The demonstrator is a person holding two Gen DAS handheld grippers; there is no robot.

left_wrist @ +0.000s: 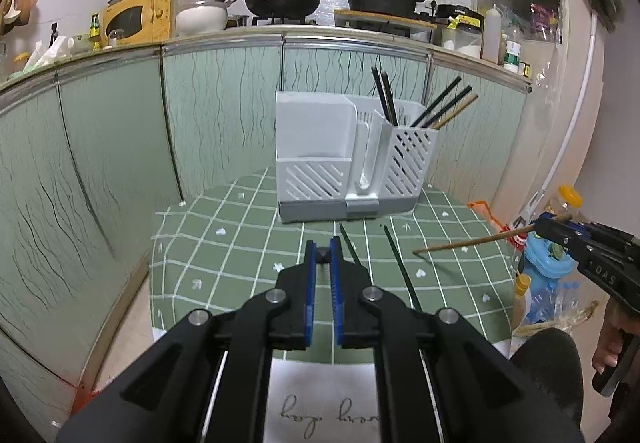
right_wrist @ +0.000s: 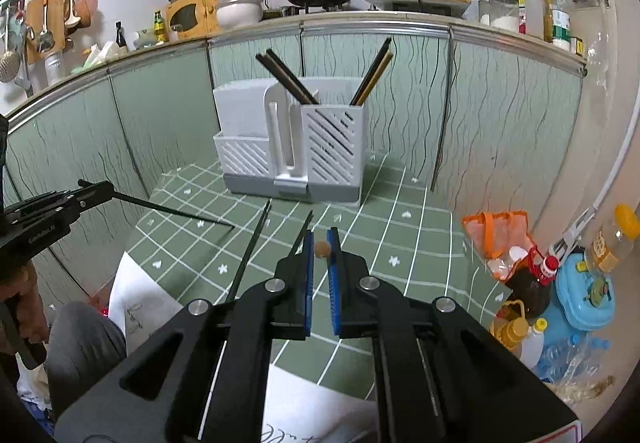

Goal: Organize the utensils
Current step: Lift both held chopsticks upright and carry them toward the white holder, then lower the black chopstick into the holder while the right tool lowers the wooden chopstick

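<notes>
Left gripper (left_wrist: 323,255) clamped on a black chopstick (right_wrist: 168,207), its tip low over the left part of the green checked tablecloth (left_wrist: 240,239); right gripper (right_wrist: 319,249) clamped on a wooden chopstick (left_wrist: 472,242) over the right edge. Two loose black chopsticks (left_wrist: 400,263) lying mid-cloth, toward the near edge. White utensil holder (left_wrist: 348,159) at the far edge, chopsticks upright in its right compartments. Bare cloth between holder and loose pair.
</notes>
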